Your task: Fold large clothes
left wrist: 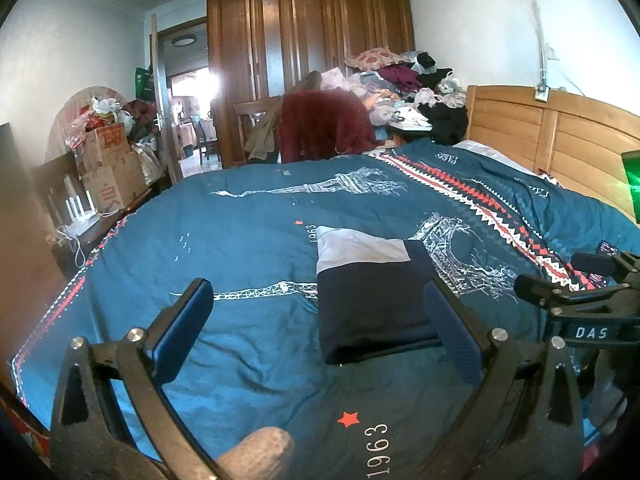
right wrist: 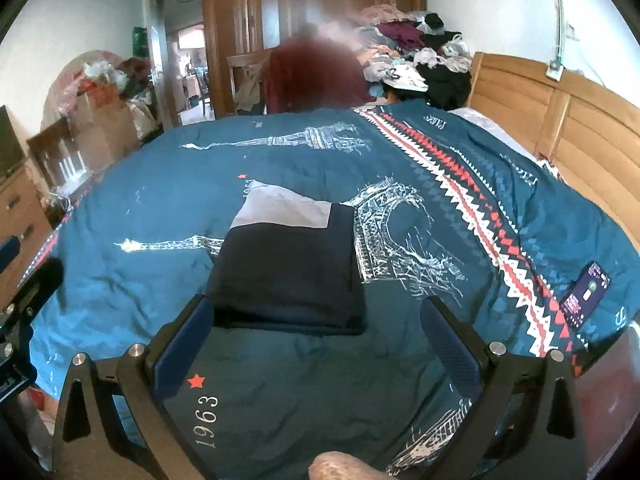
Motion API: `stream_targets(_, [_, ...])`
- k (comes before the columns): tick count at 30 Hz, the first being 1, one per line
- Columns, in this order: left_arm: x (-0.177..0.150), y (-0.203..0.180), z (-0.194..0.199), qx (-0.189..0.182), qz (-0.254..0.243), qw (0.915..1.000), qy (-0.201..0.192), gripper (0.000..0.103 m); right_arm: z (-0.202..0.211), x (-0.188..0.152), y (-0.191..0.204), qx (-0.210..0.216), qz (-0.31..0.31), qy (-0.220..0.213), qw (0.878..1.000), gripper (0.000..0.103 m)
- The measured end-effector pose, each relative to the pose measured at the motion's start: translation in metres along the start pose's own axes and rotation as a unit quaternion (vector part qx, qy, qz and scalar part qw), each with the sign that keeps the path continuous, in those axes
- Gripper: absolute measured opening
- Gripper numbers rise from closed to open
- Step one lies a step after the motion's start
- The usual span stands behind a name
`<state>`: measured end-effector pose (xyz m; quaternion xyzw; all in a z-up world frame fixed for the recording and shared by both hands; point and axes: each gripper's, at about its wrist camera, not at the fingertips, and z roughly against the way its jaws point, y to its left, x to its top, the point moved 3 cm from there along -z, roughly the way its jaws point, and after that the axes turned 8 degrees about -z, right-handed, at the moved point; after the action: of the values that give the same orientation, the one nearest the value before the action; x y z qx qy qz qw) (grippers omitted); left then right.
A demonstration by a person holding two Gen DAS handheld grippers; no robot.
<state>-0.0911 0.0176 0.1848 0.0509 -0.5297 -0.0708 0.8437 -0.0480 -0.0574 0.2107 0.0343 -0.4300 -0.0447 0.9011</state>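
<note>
Left gripper [left wrist: 320, 322], right gripper [right wrist: 318, 334] wide, empty; navy-white garment [right wrist: 288, 268] folded rectangular on bedspread [right wrist: 140, 208].

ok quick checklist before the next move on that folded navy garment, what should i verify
1. Left gripper open, holding nothing: ok.
2. Right gripper open, holding nothing: ok.
3. Folded navy garment lies flat on the blue duvet, edges fairly square: ok.
4. Pale grey panel shows at the garment's far end; whether it is tucked in evenly: cannot tell.
5. Phone lies on the duvet to the right, apart from the garment: ok.
6. Person in a red top bends at the far side of the bed, away from the garment: ok.
</note>
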Motion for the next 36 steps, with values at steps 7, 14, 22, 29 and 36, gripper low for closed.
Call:
stream_targets(7, [0.003, 0.000, -0.002, 0.002, 0.006, 1.0000, -0.002, 0.103, -0.008, 0.004, 0.010, 0.005, 0.011, 0.002, 1.000, 0.103])
stream_targets(14, [0.000, 0.000, -0.001, 0.001, 0.005, 1.0000, -0.004, 0.103, -0.023, 0.003, 0.005, 0.026, -0.011, 0.026, 0.999, 0.100])
stream_targets(22, [0.000, 0.000, -0.002, 0.002, 0.006, 1.0000, -0.002, 0.103, -0.024, 0.005, 0.004, 0.037, -0.010, 0.026, 0.999, 0.098])
stream_targets(29, [-0.001, 0.003, -0.007, 0.002, 0.007, 1.0000, 0.006, 0.103, -0.031, 0.008, 0.006, 0.046, -0.011, 0.031, 0.998, 0.098])
stream_targets(36, [-0.008, 0.012, -0.021, 0.003, 0.016, 0.9998, 0.014, 0.103, -0.045, 0.013, 0.015, 0.053, -0.007, 0.040, 0.998, 0.097])
